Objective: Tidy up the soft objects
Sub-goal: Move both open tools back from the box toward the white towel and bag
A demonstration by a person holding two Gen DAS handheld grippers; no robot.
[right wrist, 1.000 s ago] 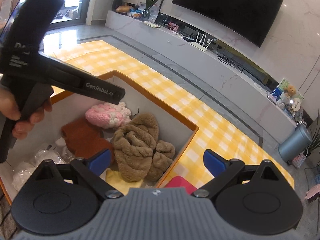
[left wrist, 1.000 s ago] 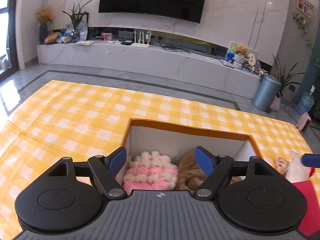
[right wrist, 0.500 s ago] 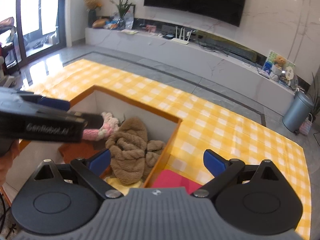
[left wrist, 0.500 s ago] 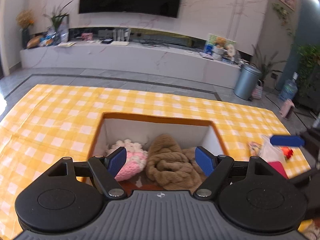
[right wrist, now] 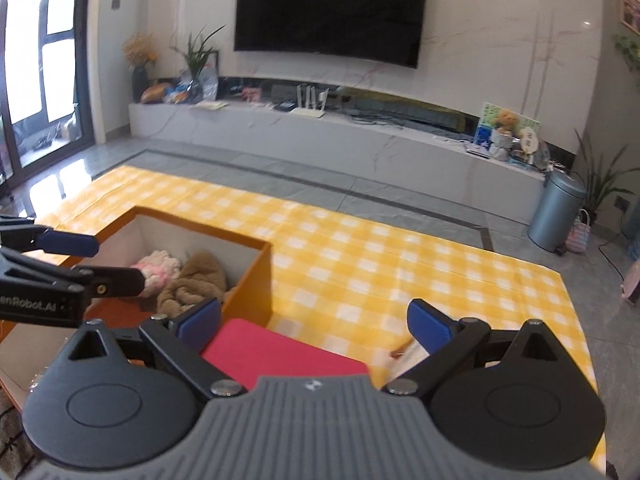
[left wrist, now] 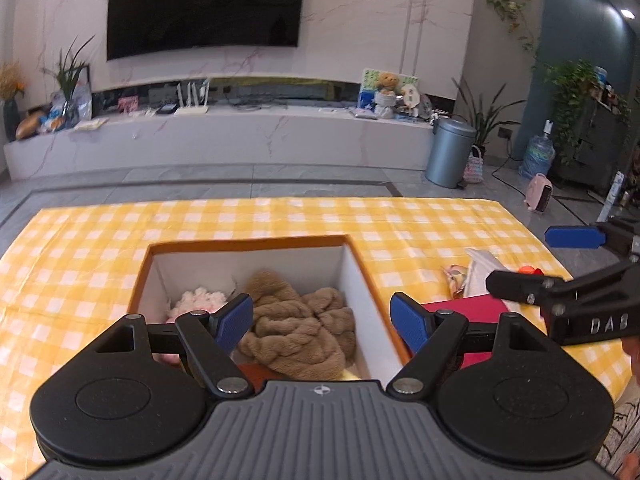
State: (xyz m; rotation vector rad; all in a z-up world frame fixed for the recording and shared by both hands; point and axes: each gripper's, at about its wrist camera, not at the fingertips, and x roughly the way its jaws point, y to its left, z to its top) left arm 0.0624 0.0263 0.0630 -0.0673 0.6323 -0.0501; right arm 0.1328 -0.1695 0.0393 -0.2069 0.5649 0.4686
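The brown plush (left wrist: pixel 298 330) lies bundled in the orange-rimmed box (left wrist: pixel 248 243), with a pink-and-white knitted piece (left wrist: pixel 200 300) just beside it toward the box's left wall. The box sits on a worktop covered by a yellow checked cloth (left wrist: pixel 420 224). A red pad (right wrist: pixel 280 354) lies on the cloth against the box's right side, and beyond it a small heap of light fabric (left wrist: pixel 480 270) with something orange, too blurred to identify. The left tongs (left wrist: pixel 322 318) hang over the box's near right part, blue pads spread wide, gripping nothing. The right tongs (right wrist: pixel 314 322) hover above the red pad, likewise spread apart and empty.
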